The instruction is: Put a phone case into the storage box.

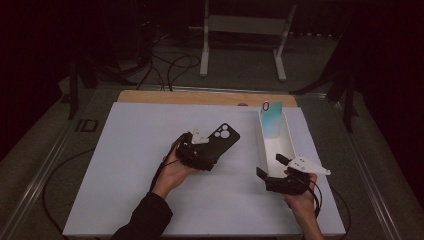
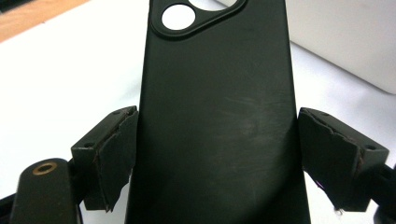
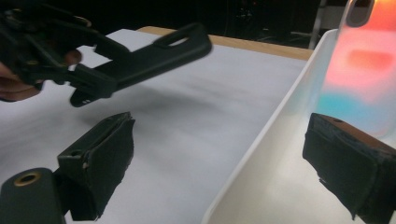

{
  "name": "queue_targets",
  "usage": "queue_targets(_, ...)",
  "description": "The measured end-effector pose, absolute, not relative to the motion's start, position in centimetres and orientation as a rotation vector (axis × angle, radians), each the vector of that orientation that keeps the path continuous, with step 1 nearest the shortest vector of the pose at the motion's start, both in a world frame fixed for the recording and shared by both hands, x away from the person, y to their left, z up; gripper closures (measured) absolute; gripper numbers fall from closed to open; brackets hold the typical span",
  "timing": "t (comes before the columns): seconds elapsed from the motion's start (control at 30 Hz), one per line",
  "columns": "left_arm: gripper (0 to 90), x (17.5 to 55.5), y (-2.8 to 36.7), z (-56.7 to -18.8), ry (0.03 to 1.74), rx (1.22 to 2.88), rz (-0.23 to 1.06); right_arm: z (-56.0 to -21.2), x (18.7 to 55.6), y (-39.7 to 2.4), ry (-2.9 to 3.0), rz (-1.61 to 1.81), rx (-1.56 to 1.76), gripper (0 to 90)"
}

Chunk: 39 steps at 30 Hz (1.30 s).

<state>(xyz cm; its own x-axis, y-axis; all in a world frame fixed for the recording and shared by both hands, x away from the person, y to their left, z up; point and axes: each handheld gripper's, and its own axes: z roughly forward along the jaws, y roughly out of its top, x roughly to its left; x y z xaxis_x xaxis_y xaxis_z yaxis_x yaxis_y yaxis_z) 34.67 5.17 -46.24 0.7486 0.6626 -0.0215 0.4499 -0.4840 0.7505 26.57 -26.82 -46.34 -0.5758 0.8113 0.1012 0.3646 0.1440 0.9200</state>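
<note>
So the white table top (image 1: 130, 190) carries a long white plastic tray (image 1: 278, 142) near its right edge, running toward the far edge, a pale iridescent phone case (image 1: 270, 120) upright at its far end. My left gripper (image 1: 205, 152) is clamped across the matte black phone case (image 1: 222, 137), its long axis pointing at that tray (nearer my right gripper (image 1: 270, 167), jaws apart astride the tray's near wall). The right gripper view shows the black case lifted off the table.
</note>
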Motion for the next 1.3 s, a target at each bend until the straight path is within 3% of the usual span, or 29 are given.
queue_targets(0.53,15.8,32.4,6.2,-43.9,0.756,2.097,0.406,-41.9,28.8,-24.2,2.114,1.485,1.084,9.0)
queue_targets(0.9,15.7,31.3,6.0,-43.0,0.695,2.059,0.418,-40.8,31.4,-21.4,2.201,1.547,1.115,9.7)
queue_targets(1.13,15.6,31.0,5.0,-43.1,0.662,2.051,0.401,-40.9,31.9,-20.6,2.221,1.567,1.149,17.2)
queue_targets(1.17,15.6,30.9,4.8,-43.0,0.653,2.05,0.401,-41.0,32.1,-20.4,2.232,1.566,1.16,22.9)
queue_targets(1.2,15.6,30.9,4.8,-43.0,0.653,2.05,0.401,-41.0,32.1,-20.4,2.232,1.566,1.16,22.9)
queue_targets(1.27,15.6,30.8,4.3,-42.9,0.646,2.029,0.396,-41.1,32.5,-20.3,2.248,1.602,1.212,38.5)
queue_targets(1.3,15.6,30.8,4.2,-42.9,0.645,2.022,0.395,-41.2,32.6,-20.3,2.251,1.617,1.228,41.7)
